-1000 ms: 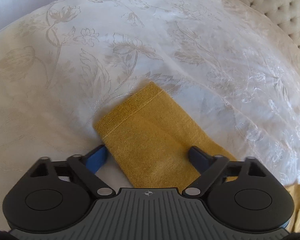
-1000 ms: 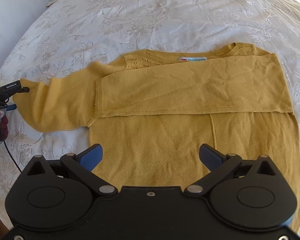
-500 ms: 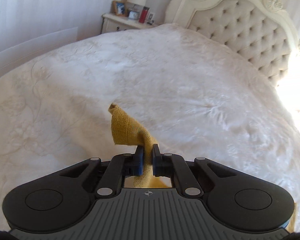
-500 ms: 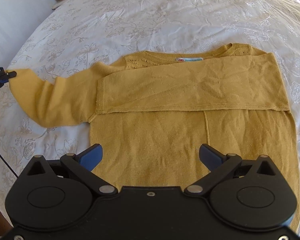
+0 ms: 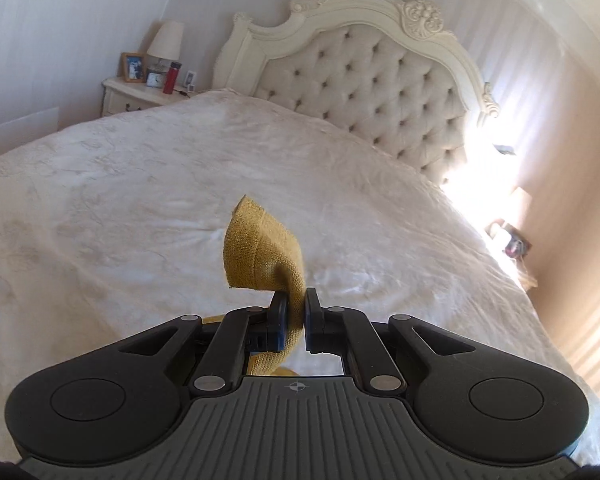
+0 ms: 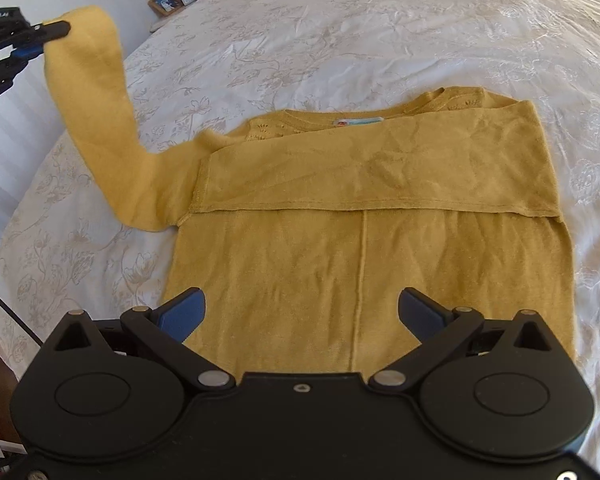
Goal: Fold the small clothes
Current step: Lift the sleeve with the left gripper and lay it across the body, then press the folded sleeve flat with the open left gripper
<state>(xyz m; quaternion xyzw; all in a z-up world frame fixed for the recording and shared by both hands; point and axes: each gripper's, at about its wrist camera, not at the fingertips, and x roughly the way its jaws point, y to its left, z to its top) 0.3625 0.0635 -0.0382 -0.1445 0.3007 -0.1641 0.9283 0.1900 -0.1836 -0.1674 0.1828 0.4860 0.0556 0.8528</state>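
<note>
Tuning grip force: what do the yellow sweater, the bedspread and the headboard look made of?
Yellow sweater: fine matte knit, likely cotton or wool blend; weave shows at the cuff pinched in the left gripper. Bedspread: white woven fabric, slight sheen, raised floral pattern. Headboard: button-tufted beige upholstery in a carved cream frame, probably painted wood.

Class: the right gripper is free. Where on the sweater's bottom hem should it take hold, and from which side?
Probably the near hem corner of the sweater, approached from the near side: the edge lies flat and exposed, right below the open right gripper.
</note>
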